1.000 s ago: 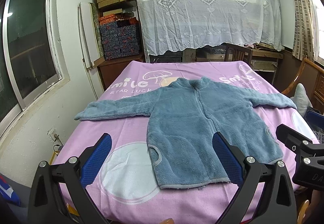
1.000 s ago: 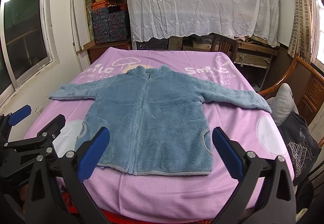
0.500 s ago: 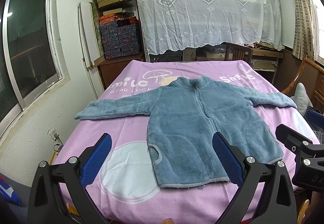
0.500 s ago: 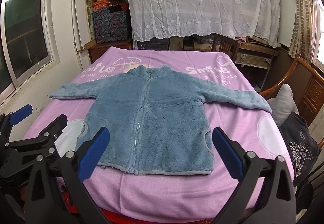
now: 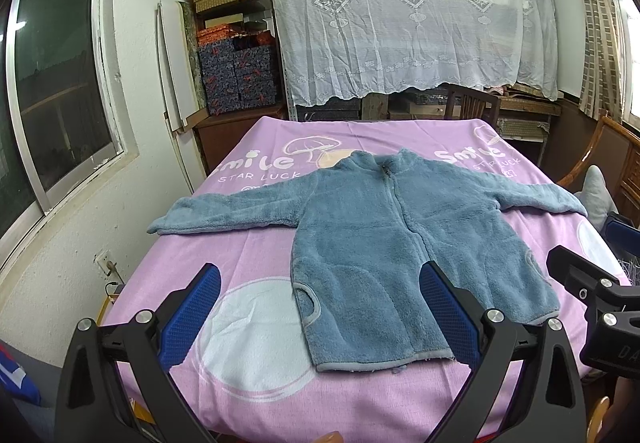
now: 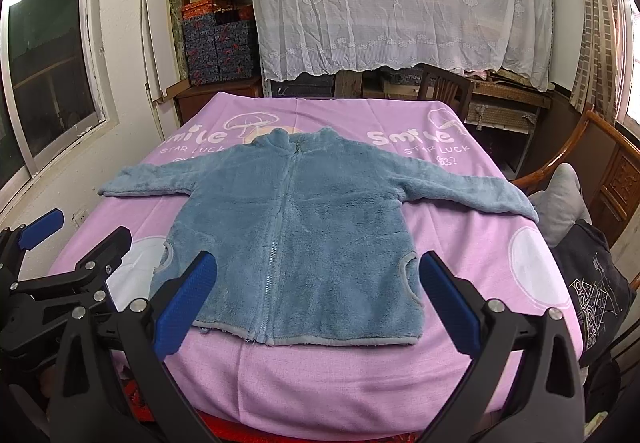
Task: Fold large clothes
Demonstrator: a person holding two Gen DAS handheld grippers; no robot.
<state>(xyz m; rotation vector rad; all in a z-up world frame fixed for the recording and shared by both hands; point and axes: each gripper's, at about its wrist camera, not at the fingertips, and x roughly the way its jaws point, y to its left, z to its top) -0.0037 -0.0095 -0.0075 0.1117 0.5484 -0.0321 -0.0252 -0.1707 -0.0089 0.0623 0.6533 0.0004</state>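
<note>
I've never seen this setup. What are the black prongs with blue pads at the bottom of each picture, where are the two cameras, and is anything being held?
No robot here: a person holds a two-finger tool in each hand, each with a fisheye camera looking along its fingers. One picture comes from the left tool, the other from the right tool; the blue pads are the fingertips. Each view also catches the other tool at its edge. Both are open and hold nothing. A blue fleece jacket lies flat, zipped, sleeves spread, on a table under a pink cloth. Folding has not begun.
</note>
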